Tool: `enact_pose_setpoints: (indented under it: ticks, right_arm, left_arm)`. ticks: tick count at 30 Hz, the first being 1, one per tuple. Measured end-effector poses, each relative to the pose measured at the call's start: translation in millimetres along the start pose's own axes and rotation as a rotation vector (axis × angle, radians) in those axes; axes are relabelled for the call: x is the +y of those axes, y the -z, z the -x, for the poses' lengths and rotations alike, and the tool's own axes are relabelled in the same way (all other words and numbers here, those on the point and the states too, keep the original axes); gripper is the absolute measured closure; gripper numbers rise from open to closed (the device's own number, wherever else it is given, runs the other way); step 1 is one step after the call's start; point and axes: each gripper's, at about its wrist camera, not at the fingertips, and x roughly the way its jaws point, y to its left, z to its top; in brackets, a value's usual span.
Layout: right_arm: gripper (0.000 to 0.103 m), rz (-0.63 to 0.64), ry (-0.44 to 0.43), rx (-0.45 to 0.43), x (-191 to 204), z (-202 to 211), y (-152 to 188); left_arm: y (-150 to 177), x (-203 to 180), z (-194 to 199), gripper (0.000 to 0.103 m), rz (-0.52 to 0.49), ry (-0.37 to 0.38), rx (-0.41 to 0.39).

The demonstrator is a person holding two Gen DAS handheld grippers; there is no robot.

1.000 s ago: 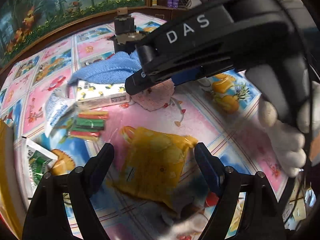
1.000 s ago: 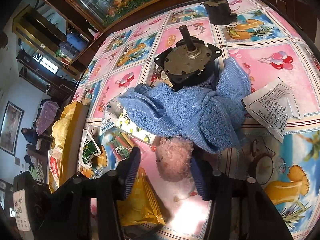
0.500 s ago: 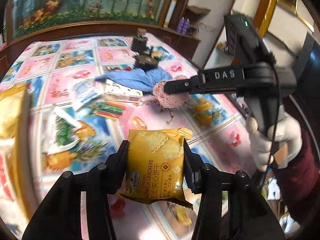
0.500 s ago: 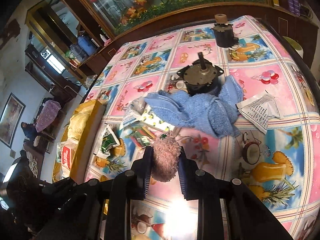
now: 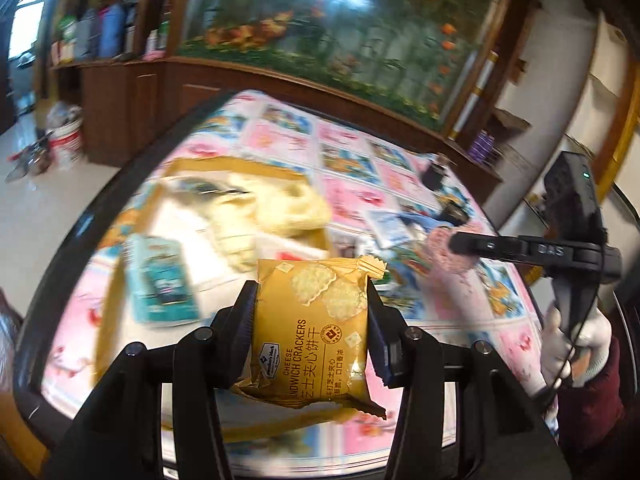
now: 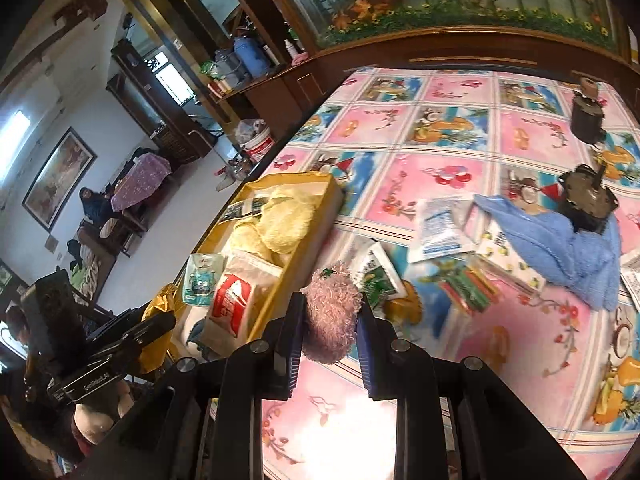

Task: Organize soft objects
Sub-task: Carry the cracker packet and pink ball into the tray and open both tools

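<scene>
Left wrist camera looks forward along its own fingers from above the table's near edge, facing the yellow tray [image 5: 120, 280] and the aquarium wall [image 5: 340, 28] beyond. Right wrist camera looks along its fingers from close over the patterned tablecloth [image 6: 440, 160], facing the same wall. Both views share the tray [image 6: 312, 240] (blurred in the left view), and each shows the opposite gripper at its edge.

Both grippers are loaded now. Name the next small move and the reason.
Probably carry the cracker packet, pinched in the left gripper, over the yellow tray and release it; the right gripper holding the pink pom-pom sits farther from the tray.
</scene>
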Motion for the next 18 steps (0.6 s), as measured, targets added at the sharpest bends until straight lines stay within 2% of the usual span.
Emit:
enact_pose_setpoints:
  ticks: [11,13,15,18]
  right_arm:
    - [0.078,0.077,-0.119,0.087,84.7,-88.0,-33.7]
    - [0.077,0.089,-0.132,0.112,99.6,-110.4,-40.1]
    - [0.077,0.104,-0.143,0.134,112.9,-132.9,-46.1]
    - [0.075,0.121,-0.147,0.162,127.9,-163.1,-54.7]
  left_arm:
    - [4.1,62.7,-19.8,0.053,0.078,-0.124,0.026]
    - [5.5,67.9,-19.1,0.051,0.079,-0.116,0.021]
    - [5.6,71.7,-16.3,0.04,0.082,-0.103,0.009]
    - [5.5,76.1,-9.1,0.037,0.091,-0.08,-0.013]
